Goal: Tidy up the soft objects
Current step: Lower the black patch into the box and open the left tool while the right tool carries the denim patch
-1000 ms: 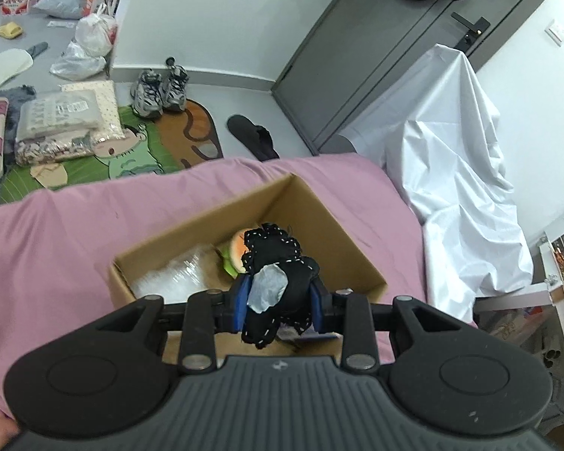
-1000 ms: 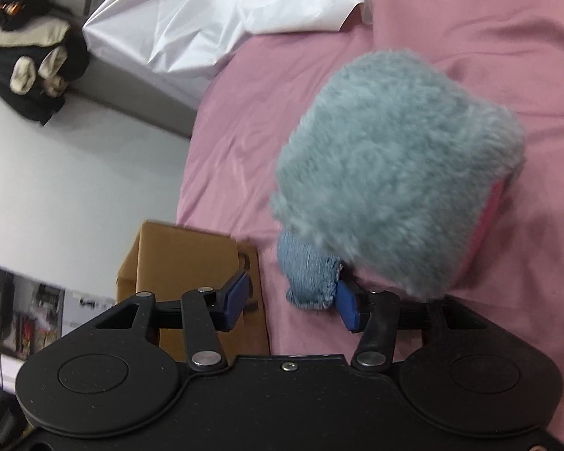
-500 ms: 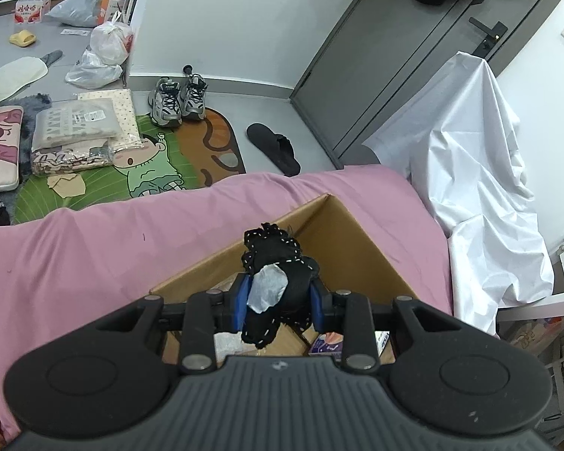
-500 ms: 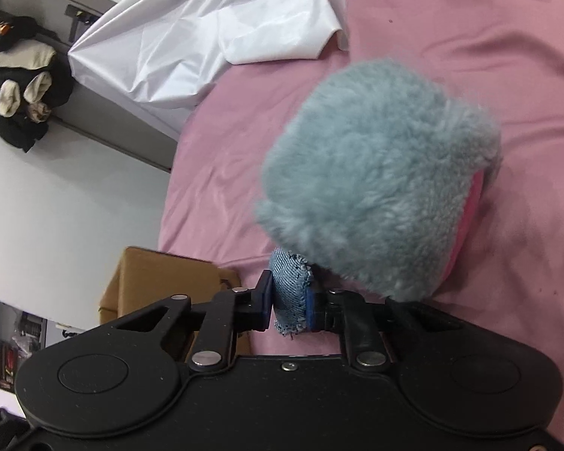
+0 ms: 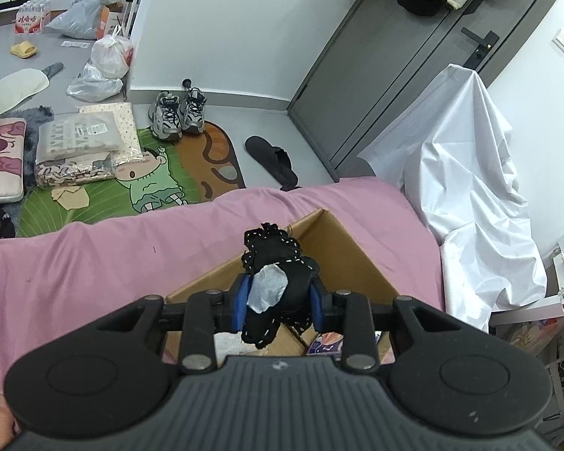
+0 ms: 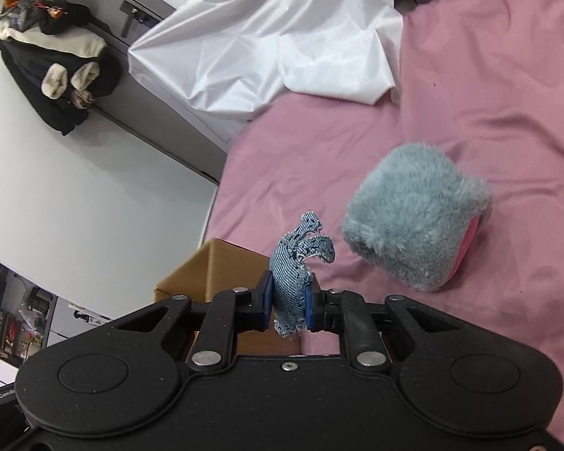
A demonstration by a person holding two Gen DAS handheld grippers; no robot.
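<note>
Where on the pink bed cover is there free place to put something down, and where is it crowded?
Free: the pink bed cover left of the cardboard box, and the stretch between the white sheet and the grey furry item. Crowded: inside the box, where things already lie.

box [image 5: 342, 251] on bed [image 5: 94, 263] | slipper [image 5: 270, 159], shoes [image 5: 178, 112] on floor behind bed | plush [image 6: 413, 218] on bed, right of box

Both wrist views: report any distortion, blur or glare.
Left wrist view: fisheye bends the door and wall lines; sharp, evenly lit, no glare. Right wrist view: same curving at the wall edge, the white sheet bright but not blown out, the fluffy toy crisp.
</note>
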